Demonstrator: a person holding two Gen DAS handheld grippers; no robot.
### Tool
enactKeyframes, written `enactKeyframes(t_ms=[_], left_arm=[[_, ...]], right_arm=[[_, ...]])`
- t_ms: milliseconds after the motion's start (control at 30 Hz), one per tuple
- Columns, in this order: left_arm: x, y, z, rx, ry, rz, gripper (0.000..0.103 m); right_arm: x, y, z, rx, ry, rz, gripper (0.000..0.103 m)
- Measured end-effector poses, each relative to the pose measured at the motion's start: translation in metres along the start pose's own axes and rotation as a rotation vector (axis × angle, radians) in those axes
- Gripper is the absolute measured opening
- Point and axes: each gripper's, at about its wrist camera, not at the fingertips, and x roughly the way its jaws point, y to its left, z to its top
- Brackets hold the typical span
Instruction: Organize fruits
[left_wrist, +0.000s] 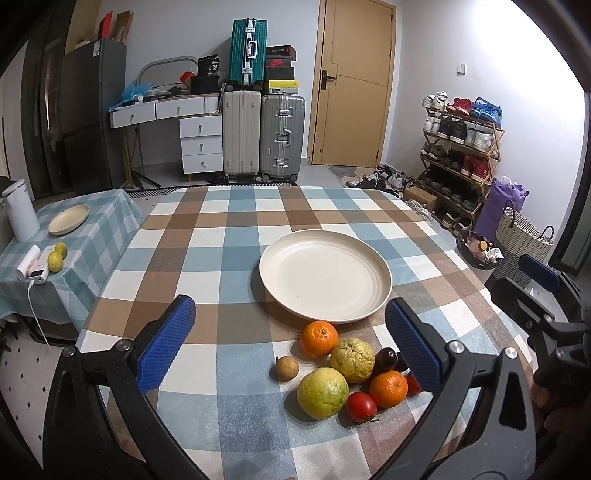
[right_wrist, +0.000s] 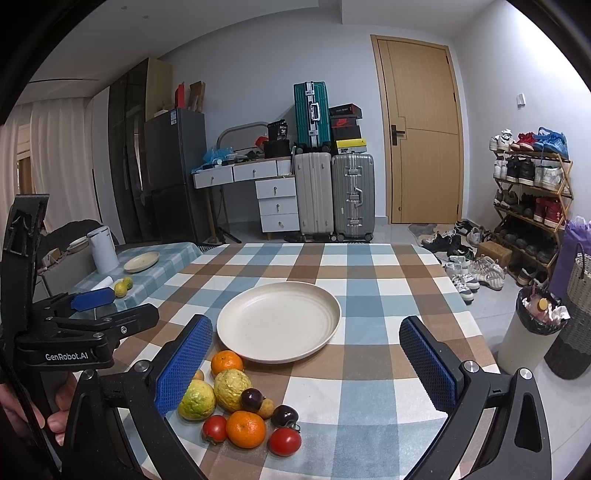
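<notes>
A cream plate (left_wrist: 325, 275) (right_wrist: 279, 323) sits empty in the middle of the checked table. In front of it lies a cluster of fruit: two oranges (left_wrist: 318, 339) (right_wrist: 245, 429), two yellow-green guavas (left_wrist: 323, 393) (right_wrist: 232, 389), red tomatoes (left_wrist: 361, 407) (right_wrist: 284, 441), dark plums (right_wrist: 284, 416) and a small brown fruit (left_wrist: 286, 368). My left gripper (left_wrist: 291, 345) is open and empty, above the table just behind the fruit. My right gripper (right_wrist: 308, 363) is open and empty, with the fruit near its left finger (right_wrist: 183, 363).
A side table (left_wrist: 107, 210) on the left carries a small plate (left_wrist: 69, 219), a white kettle (left_wrist: 20, 210) and two lemons (left_wrist: 56, 258). A bin (right_wrist: 532, 332) and a basket (right_wrist: 576, 314) stand right of the table. Suitcases and a shoe rack line the back.
</notes>
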Motion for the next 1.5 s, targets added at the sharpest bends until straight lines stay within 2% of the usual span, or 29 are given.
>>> enactKeyframes(t_ms=[533, 700, 1067, 1233, 1367, 1500], left_arm=[[0.022, -0.008, -0.028, -0.012, 0.063, -0.049, 0.103], [0.036, 0.001, -0.030, -0.031, 0.115, -0.086, 0.103], [0.071, 0.009, -0.058, -0.073, 0.236, -0.154, 0.102], [0.088, 0.012, -0.070, -0.105, 0.294, -0.195, 0.093], [0.101, 0.015, -0.079, -0.148, 0.347, -0.251, 0.084], [0.113, 0.022, -0.085, -0.213, 0.386, -0.319, 0.065]], right_arm=[[0.007, -0.005, -0.002, 0.008, 0.001, -0.002, 0.103], [0.013, -0.007, -0.004, 0.020, 0.017, 0.003, 0.103], [0.034, -0.013, -0.013, 0.017, 0.039, -0.004, 0.103], [0.045, -0.016, -0.017, 0.004, 0.034, -0.008, 0.103], [0.051, -0.021, -0.020, 0.002, 0.080, -0.014, 0.103], [0.058, -0.022, -0.021, -0.006, 0.107, -0.020, 0.103]])
